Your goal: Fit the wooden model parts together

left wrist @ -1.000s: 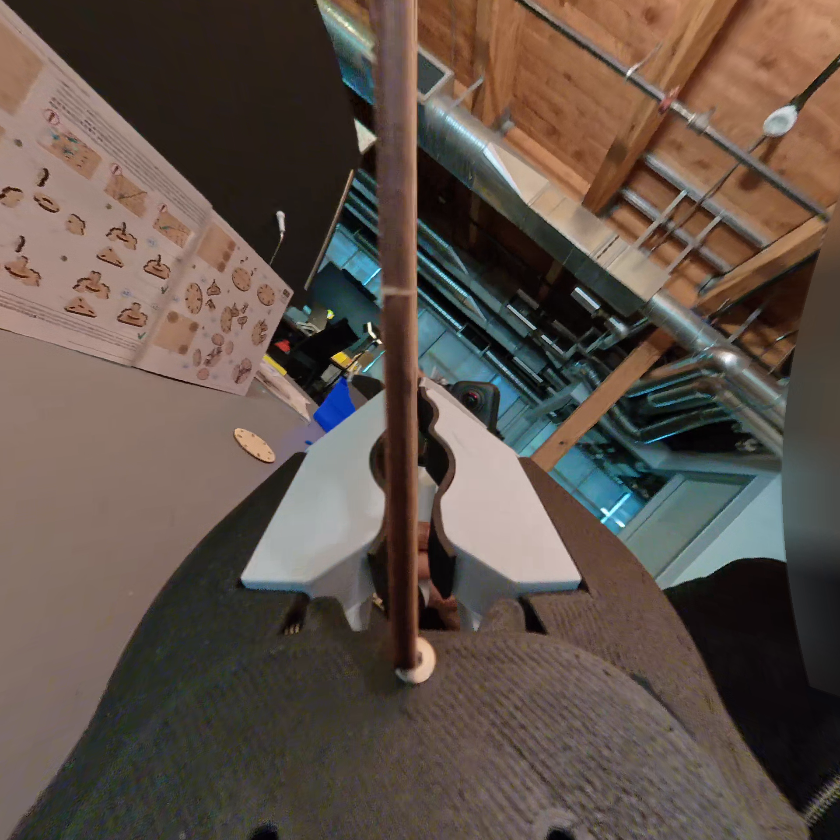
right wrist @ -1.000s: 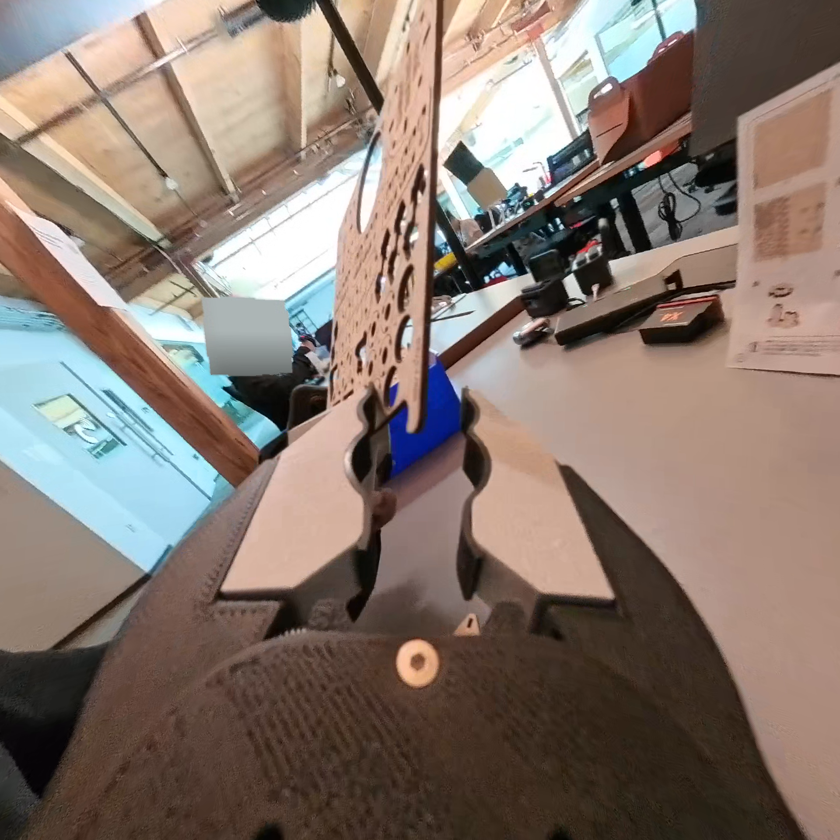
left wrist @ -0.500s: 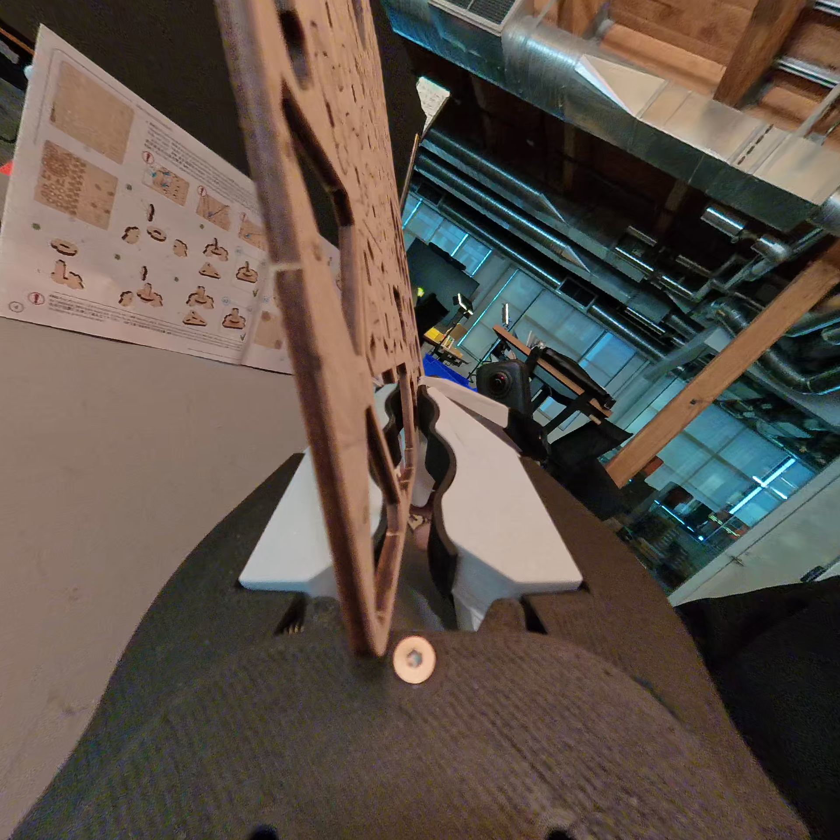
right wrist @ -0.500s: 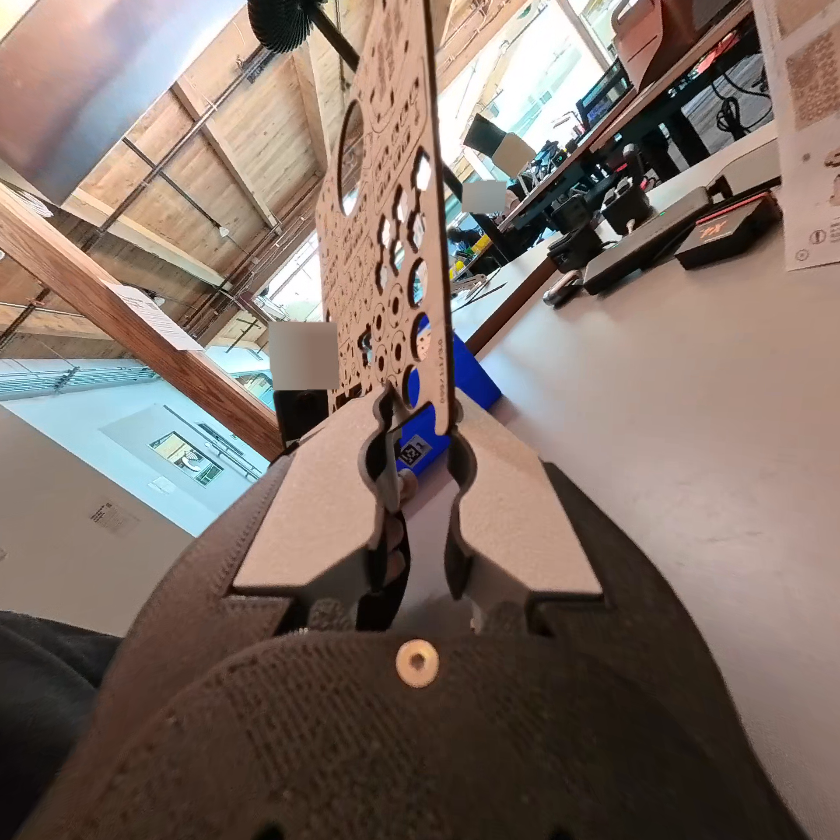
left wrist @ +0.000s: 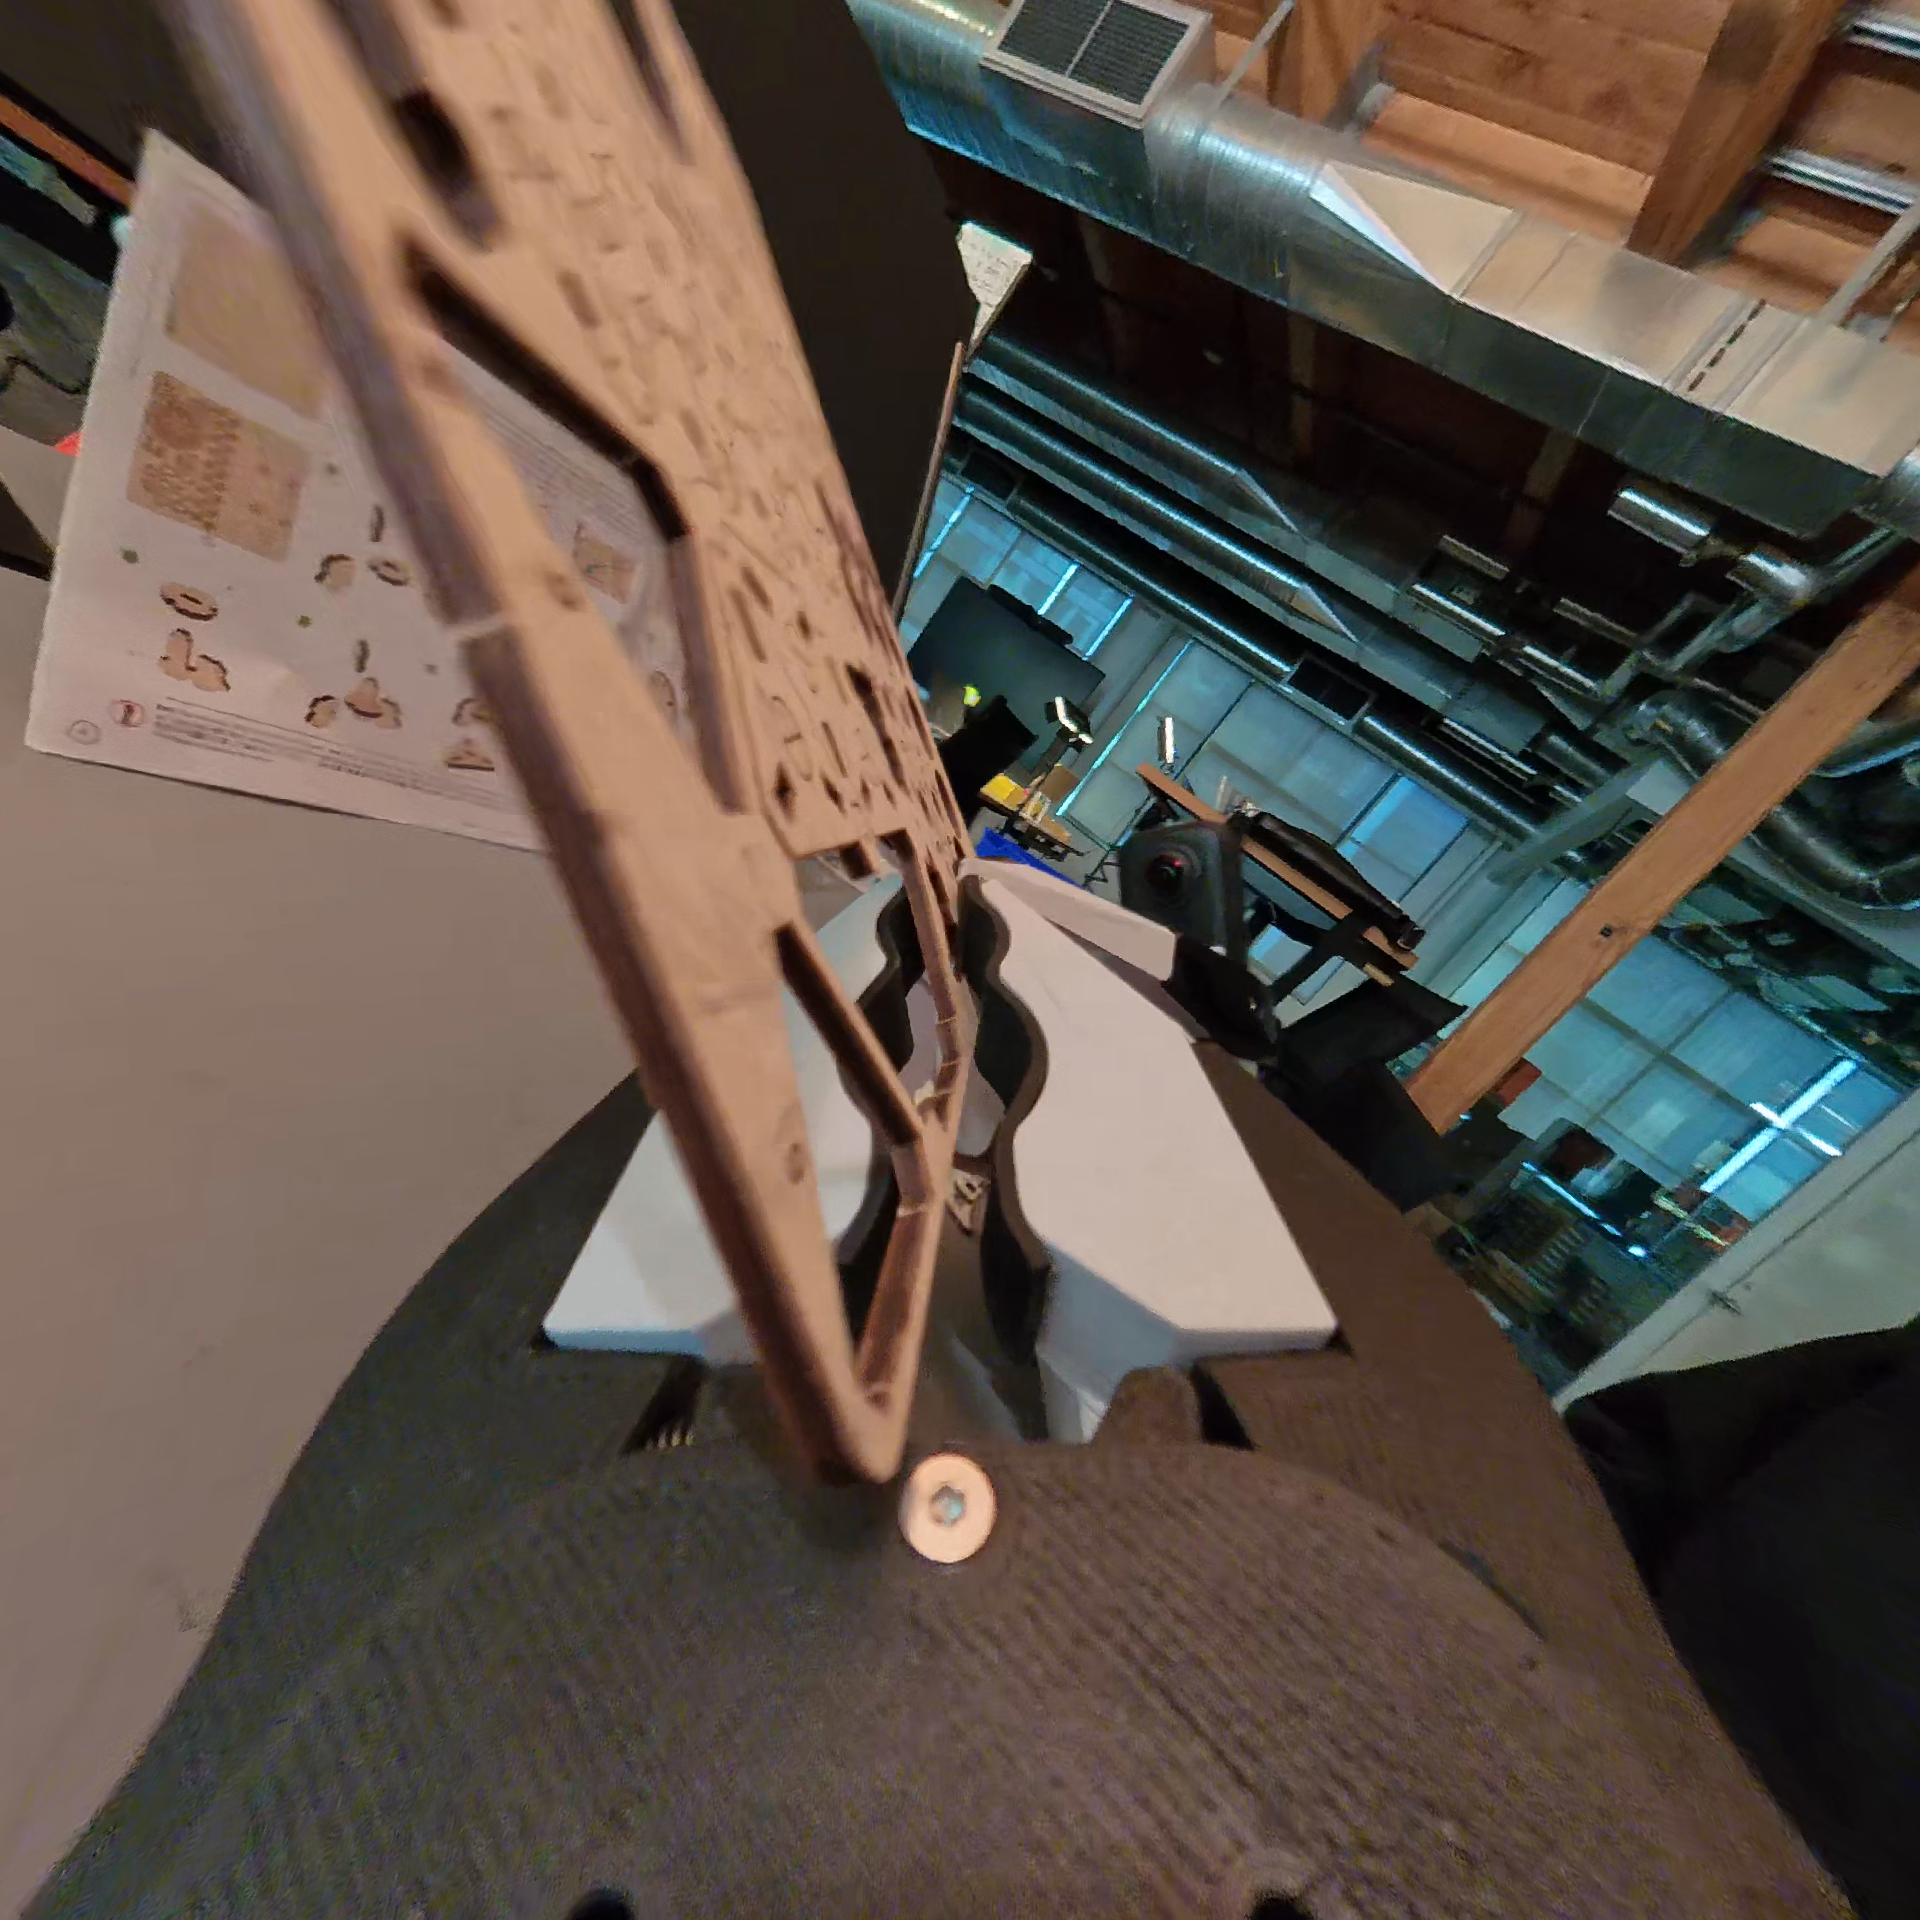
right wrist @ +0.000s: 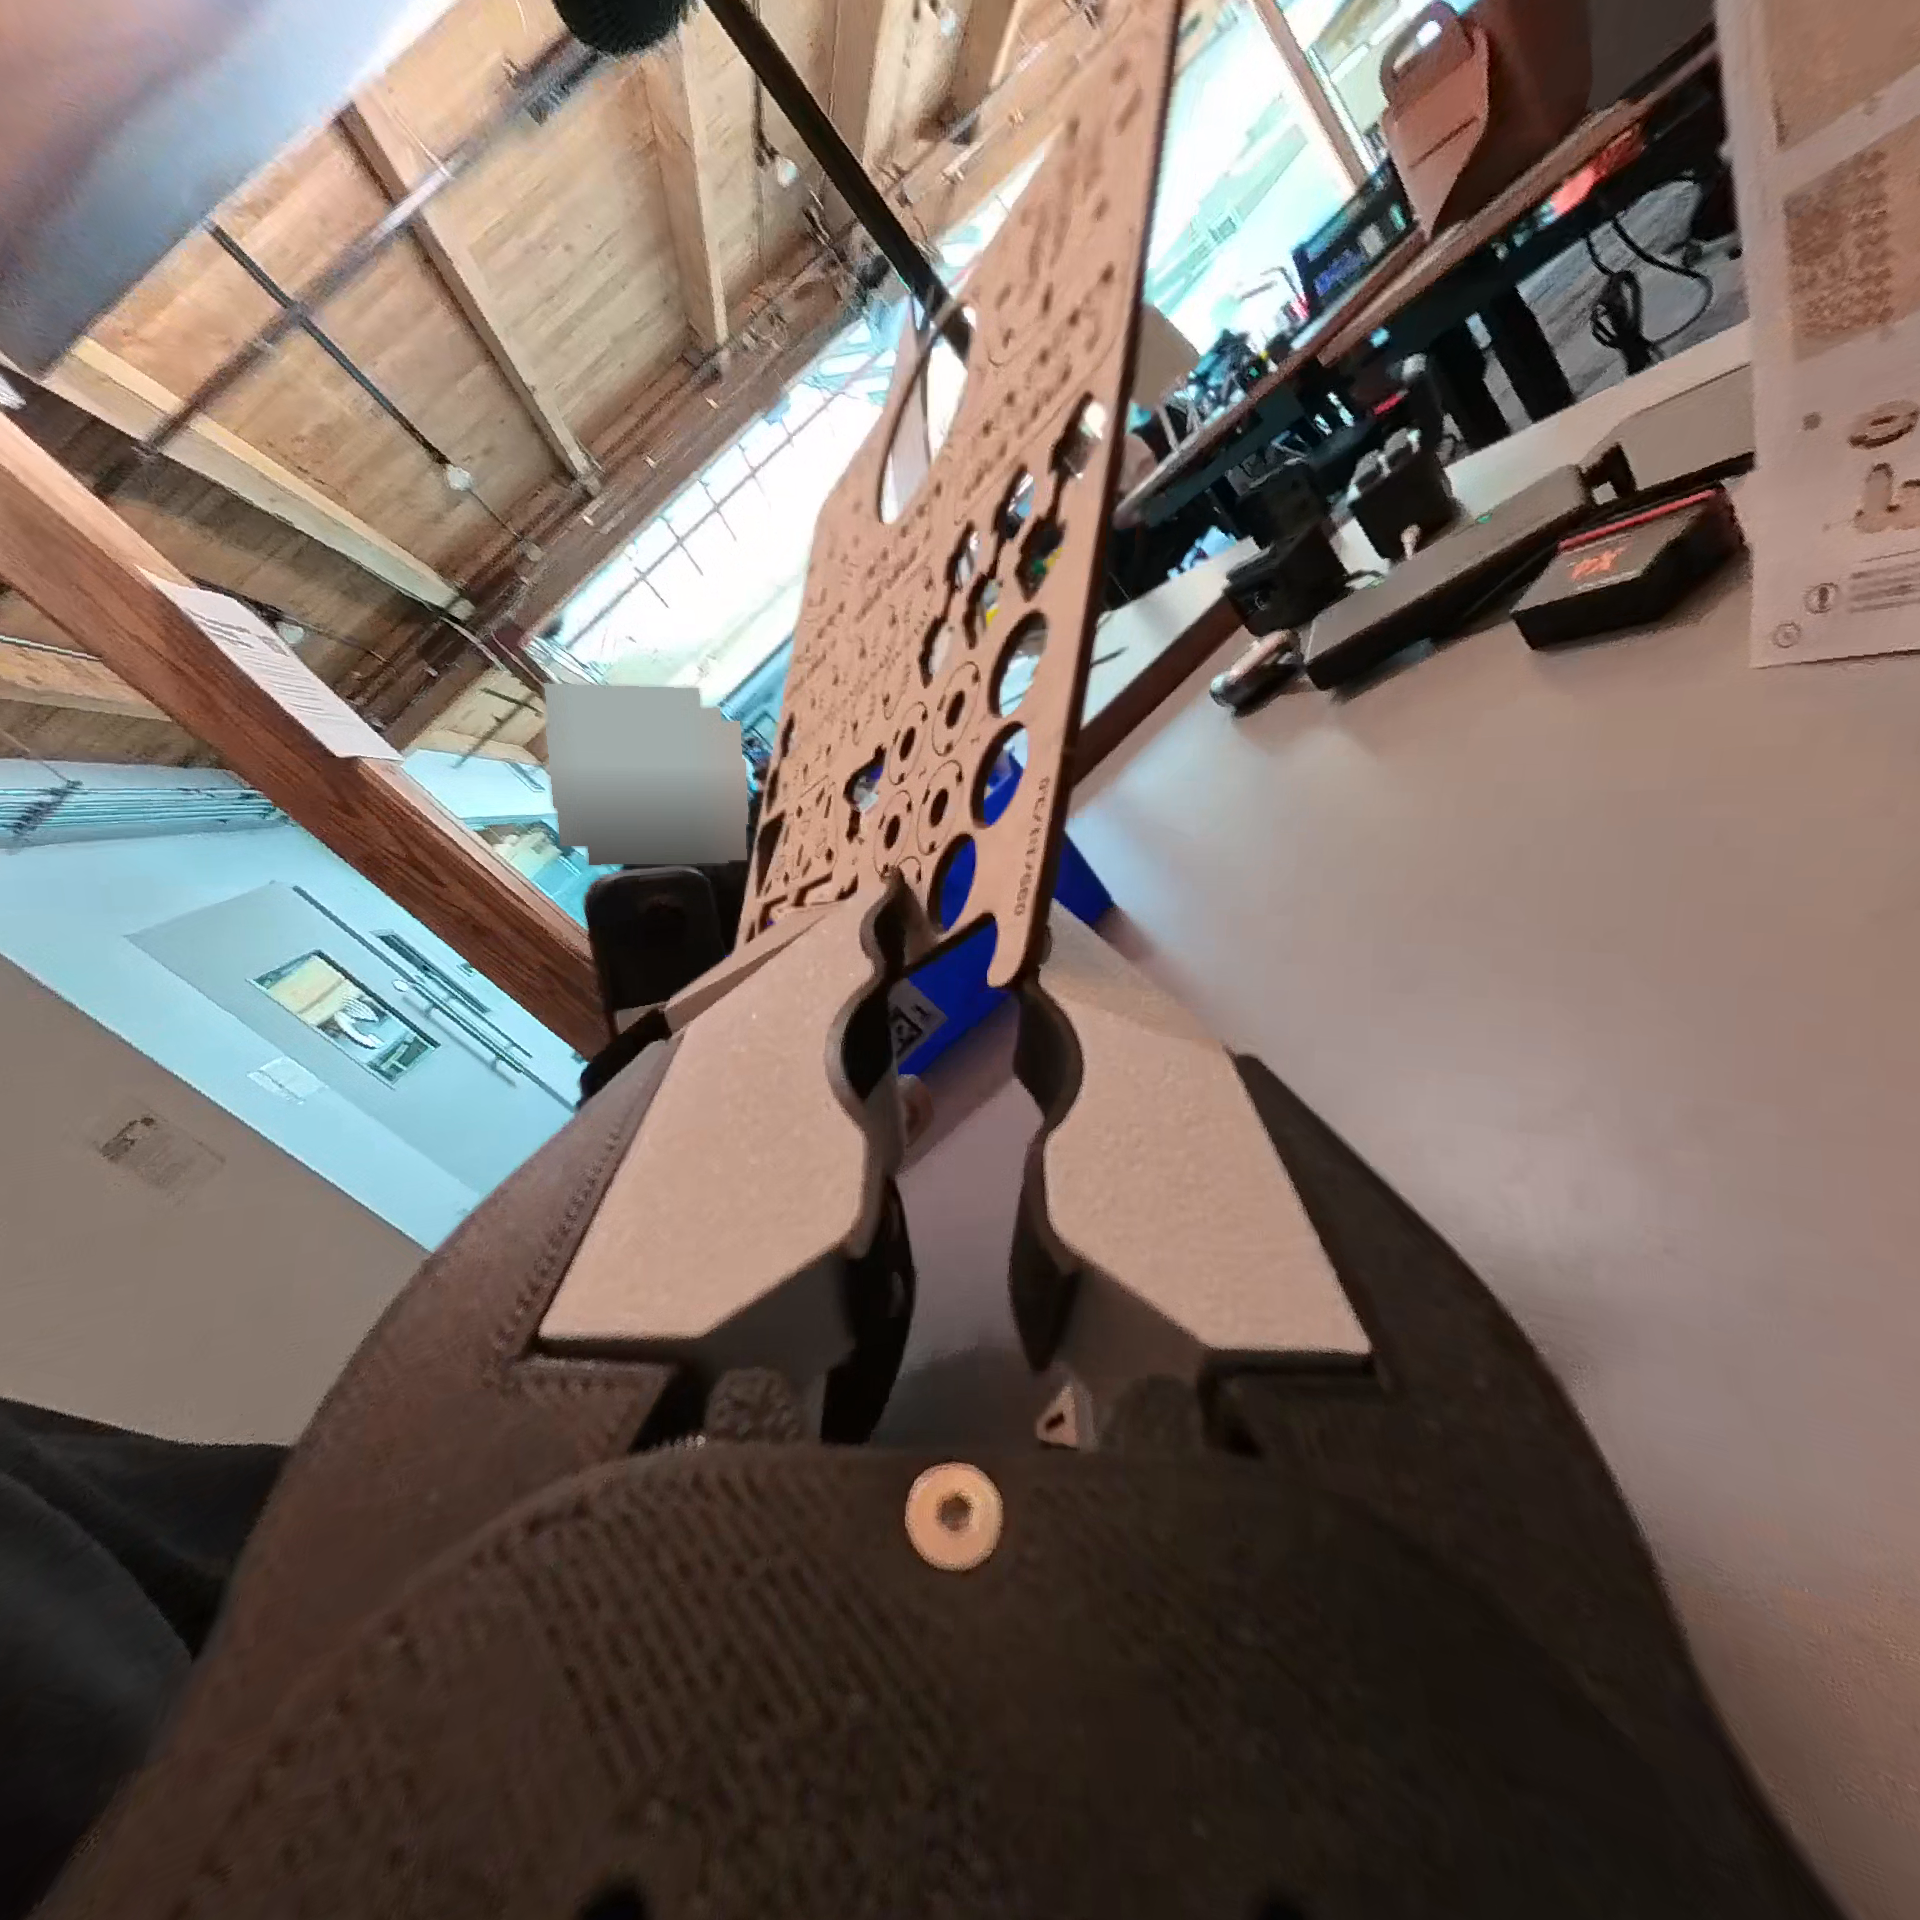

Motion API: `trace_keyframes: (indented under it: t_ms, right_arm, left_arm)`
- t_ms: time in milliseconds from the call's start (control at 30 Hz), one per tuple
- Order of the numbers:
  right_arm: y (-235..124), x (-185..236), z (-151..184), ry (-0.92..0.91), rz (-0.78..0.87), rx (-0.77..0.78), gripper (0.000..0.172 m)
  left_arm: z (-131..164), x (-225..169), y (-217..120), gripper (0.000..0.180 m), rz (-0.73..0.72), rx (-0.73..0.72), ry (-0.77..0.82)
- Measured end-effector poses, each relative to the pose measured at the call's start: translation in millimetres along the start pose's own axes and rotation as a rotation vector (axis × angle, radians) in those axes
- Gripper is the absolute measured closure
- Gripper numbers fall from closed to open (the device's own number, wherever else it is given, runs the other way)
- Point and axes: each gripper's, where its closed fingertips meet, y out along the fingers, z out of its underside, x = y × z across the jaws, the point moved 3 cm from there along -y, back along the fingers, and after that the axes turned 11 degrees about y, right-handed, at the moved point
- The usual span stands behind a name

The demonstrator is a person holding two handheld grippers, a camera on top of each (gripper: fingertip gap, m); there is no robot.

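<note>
A thin laser-cut wooden sheet [left wrist: 623,727] with many cut-out shapes stands between both grippers. My left gripper [left wrist: 940,904] is shut on a narrow strip of the sheet's frame. The sheet leans obliquely to the left, and its lower corner rests against the gripper body. In the right wrist view the same sheet [right wrist: 987,623] rises from my right gripper [right wrist: 961,935]. Its lower corner lies slantwise across the narrow gap, with the left fingertip [right wrist: 883,925] on its face and the right fingertip [right wrist: 1044,987] at its edge.
A grey table [right wrist: 1455,935] lies beside and below. A paper instruction sheet [left wrist: 208,520] stands at its far side and also shows in the right wrist view [right wrist: 1829,312]. A blue bin [right wrist: 1081,894], black devices [right wrist: 1621,571] and a small black camera [left wrist: 1174,862] are beyond the fingers. The grippers are tip to tip, or close to it.
The sheet has turned in my left grasp from edge-on to oblique. My right fingers have closed in from wide open onto the sheet's lower corner. Both grippers have tilted.
</note>
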Motion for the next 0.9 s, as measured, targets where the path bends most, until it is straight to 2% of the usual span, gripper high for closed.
trace_keyframes:
  t_ms: [133, 233, 333, 433, 533, 700, 833, 900]
  right_arm:
    - [-1.5, -6.0, 3.3, 0.110, -0.051, 0.055, 0.151]
    - [-3.6, -8.7, 3.8, 0.163, -0.038, 0.089, 0.108]
    - [-2.0, -4.7, 3.9, 0.143, -0.044, 0.079, 0.100]
    - [0.1, -2.8, 7.6, 0.134, -0.057, 0.078, 0.120]
    - [-3.0, 2.1, 5.0, 0.150, -0.123, 0.038, 0.151]
    - [-5.7, 9.5, 4.7, 0.165, -0.199, 0.023, 0.168]
    - [-7.7, 10.9, 3.7, 0.196, -0.232, 0.018, 0.168]
    - [-8.5, 11.1, 3.8, 0.189, -0.223, 0.015, 0.169]
  left_arm:
    - [-2.1, 3.7, -3.1, 0.179, 0.018, -0.032, -0.022]
    - [-8.0, 2.9, -6.4, 0.179, 0.014, -0.023, 0.058]
    - [-3.7, -0.4, -3.4, 0.179, 0.045, -0.010, 0.045]
    - [-0.9, -4.7, -0.9, 0.179, 0.074, -0.004, 0.037]
    - [0.5, -6.1, -0.1, 0.179, 0.082, 0.003, 0.038]
    - [1.1, -8.4, 0.7, 0.178, 0.094, -0.001, 0.023]
    - [0.6, -13.7, 2.5, 0.177, 0.051, 0.019, 0.118]
    - [1.3, -13.7, 2.7, 0.176, 0.047, 0.022, 0.114]
